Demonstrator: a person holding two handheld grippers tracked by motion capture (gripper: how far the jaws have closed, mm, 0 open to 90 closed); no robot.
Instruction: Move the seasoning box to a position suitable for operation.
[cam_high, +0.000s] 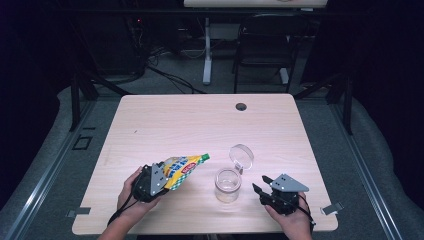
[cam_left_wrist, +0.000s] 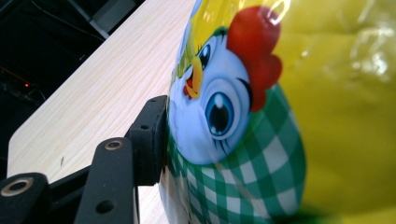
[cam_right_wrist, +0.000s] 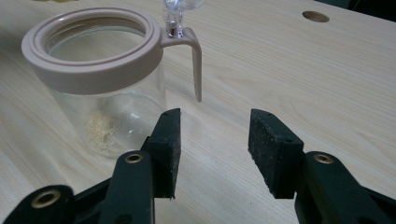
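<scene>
Left gripper (cam_high: 159, 181) clamps yellow pouch (cam_high: 184, 169), apparently tilted toward jar (cam_high: 228, 185)

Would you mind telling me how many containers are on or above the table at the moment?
2. A yellow pouch is held in the left gripper, its green cap toward the jar. A glass jar with its lid flipped open stands on the table, beside the open right gripper.

Your left tool (cam_left_wrist: 163, 140) has its one visible black pad pressed flat against the side of the yellow pouch (cam_left_wrist: 289, 116), right at the printed cartoon chicken with its red comb and green-and-white checked bib. The pouch hides the other jaw. Behind the pouch, the pale wooden surface (cam_left_wrist: 107, 93) runs off to its far edge.
</scene>
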